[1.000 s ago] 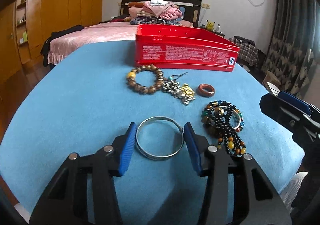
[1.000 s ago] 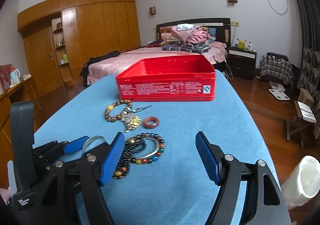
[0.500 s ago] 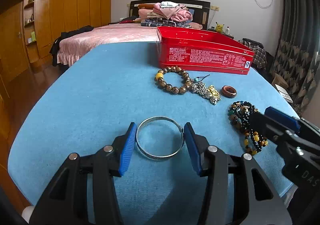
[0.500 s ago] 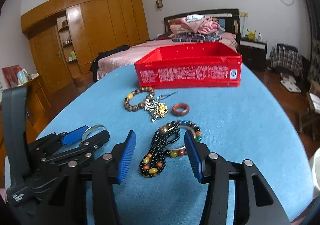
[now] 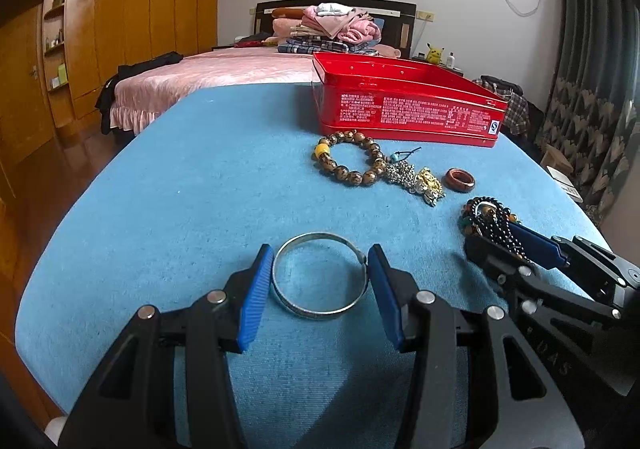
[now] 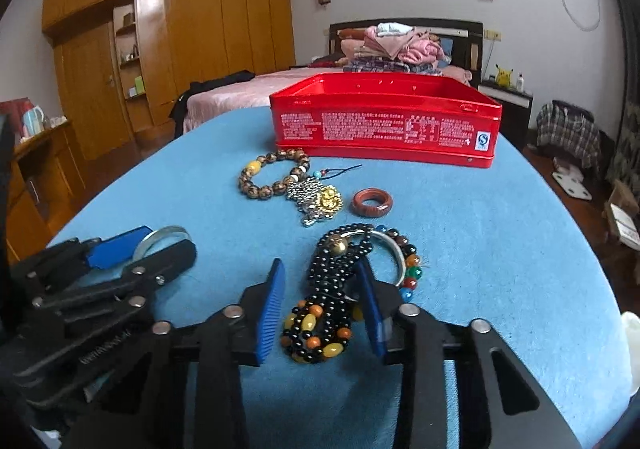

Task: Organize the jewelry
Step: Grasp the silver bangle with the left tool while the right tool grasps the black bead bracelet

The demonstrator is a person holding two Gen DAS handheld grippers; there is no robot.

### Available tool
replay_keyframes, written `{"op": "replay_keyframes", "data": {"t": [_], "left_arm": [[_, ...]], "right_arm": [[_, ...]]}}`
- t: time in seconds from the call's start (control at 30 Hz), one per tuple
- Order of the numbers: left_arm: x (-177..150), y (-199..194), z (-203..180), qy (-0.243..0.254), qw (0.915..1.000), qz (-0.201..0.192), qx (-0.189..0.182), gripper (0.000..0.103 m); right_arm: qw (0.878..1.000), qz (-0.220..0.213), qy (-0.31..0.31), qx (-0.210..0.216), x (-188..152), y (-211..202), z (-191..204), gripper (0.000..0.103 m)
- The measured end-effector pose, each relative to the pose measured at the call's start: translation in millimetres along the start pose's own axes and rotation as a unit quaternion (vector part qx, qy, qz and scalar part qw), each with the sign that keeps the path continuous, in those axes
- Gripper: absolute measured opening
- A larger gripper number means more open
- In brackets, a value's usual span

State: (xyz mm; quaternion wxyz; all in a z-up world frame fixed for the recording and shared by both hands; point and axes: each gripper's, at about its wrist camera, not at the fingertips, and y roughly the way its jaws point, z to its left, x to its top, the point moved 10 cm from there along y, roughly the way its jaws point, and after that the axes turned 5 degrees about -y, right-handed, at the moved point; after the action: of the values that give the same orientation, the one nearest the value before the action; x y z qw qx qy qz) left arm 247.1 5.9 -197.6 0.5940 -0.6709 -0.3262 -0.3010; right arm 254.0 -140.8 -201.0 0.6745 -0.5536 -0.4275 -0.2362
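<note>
Slippage is the risk: well short of the red tin (image 5: pixel 404 105) on the tabletop (image 5: pixel 192 185), left gripper (image 5: pixel 320 289) jaws pinch the thin silver bangle (image 5: pixel 320 279), while right gripper (image 6: pixel 322 307) jaws, still apart, straddle tangled bead strands (image 6: pixel 328 301) that may snag the neighbouring multicoloured bracelet (image 6: pixel 410 263).

Tin (image 6: pixel 384 125) stood at the far end of the table (image 5: pixel 180 189). Just before it lay the wooden bead bracelet (image 6: pixel 272 175), with the metal charm cluster (image 6: pixel 318 199) touching its right side and the ring (image 6: pixel 372 203) right of that, apart. Nearer lay the bead strand pile (image 6: pixel 340 289), between the right gripper (image 6: pixel 324 289) fingers. Left of it, the bangle (image 5: pixel 320 279) lay between the left gripper (image 5: pixel 320 277) fingers.
</note>
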Motion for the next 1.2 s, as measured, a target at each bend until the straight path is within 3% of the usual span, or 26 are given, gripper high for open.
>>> {"op": "replay_keyframes", "data": {"t": [0.33,0.83,1.2], "left_arm": [[0,0,0,0.001,1.0,-0.002,-0.002,0.047],[13,-10,-10,0.003,0.9997,-0.024,-0.004,0.047],[45,-13,-27,0.0,0.9986,-0.052,-0.013,0.047]], "right_arm": [[1.0,-0.025,-0.009,0.016,2,-8,-4,0.019],[0.998,-0.051,0.003,0.041,22,-35,-10,0.019],[0.997,-0.073,0.011,0.038,46,-49,-32,0.019]]}}
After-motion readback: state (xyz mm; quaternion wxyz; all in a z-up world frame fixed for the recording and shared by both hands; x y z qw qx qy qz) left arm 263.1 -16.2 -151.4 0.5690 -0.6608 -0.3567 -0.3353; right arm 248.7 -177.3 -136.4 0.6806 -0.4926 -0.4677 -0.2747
